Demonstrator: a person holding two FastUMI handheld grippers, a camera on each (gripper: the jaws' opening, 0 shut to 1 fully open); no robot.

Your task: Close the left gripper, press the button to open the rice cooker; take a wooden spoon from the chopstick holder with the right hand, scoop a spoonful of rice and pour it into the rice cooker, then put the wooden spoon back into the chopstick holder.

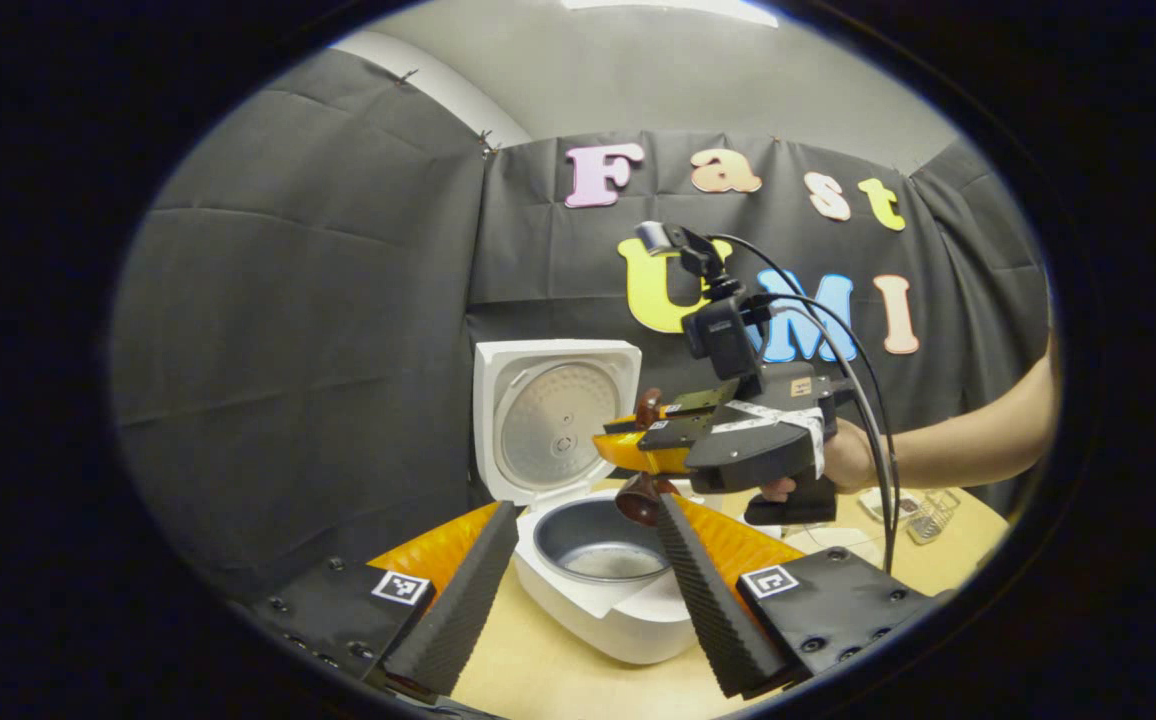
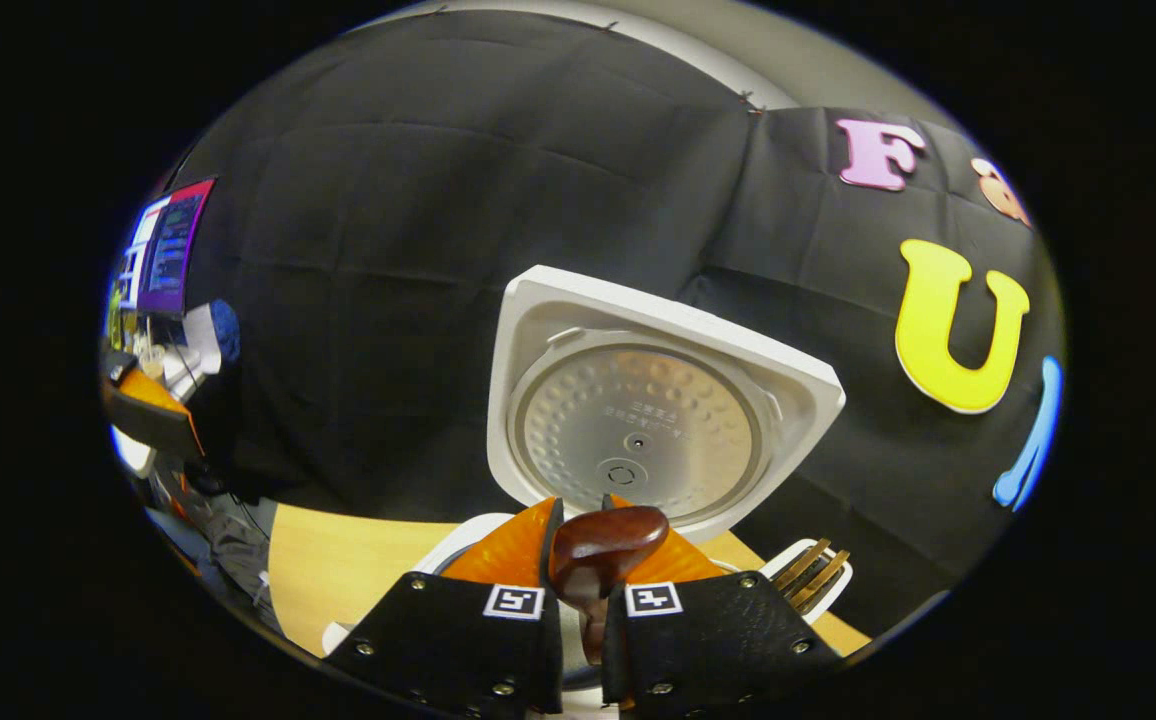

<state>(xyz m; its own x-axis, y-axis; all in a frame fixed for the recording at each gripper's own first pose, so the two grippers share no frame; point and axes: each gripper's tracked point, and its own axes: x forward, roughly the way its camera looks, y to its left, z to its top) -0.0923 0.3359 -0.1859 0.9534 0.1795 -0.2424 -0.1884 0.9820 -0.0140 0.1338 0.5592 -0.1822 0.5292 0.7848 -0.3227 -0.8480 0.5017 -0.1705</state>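
The white rice cooker (image 1: 628, 625) stands on the table with its lid (image 1: 553, 420) raised upright. Its grey inner pot (image 1: 588, 530) holds a thin layer of rice. My left gripper (image 1: 586, 520) is open, its fingers framing the pot from the near side. A hand holds my right gripper (image 1: 638, 445) just above the pot, shut on a dark wooden spoon (image 1: 638, 497) whose bowl hangs down over the pot's far rim. In the right gripper view the spoon (image 2: 603, 545) sits pinched in my right gripper (image 2: 578, 520), facing the lid (image 2: 638, 420). The white chopstick holder (image 2: 823, 590) stands at the right with wooden utensils in it.
The wooden table (image 1: 558, 675) carries a clear glass container (image 1: 933, 515) and a pale dish (image 1: 838, 540) at the right, behind the right gripper's cables. A forearm (image 1: 978, 440) reaches in from the right. A lit monitor (image 2: 168, 245) sits far left beyond the booth cloth.
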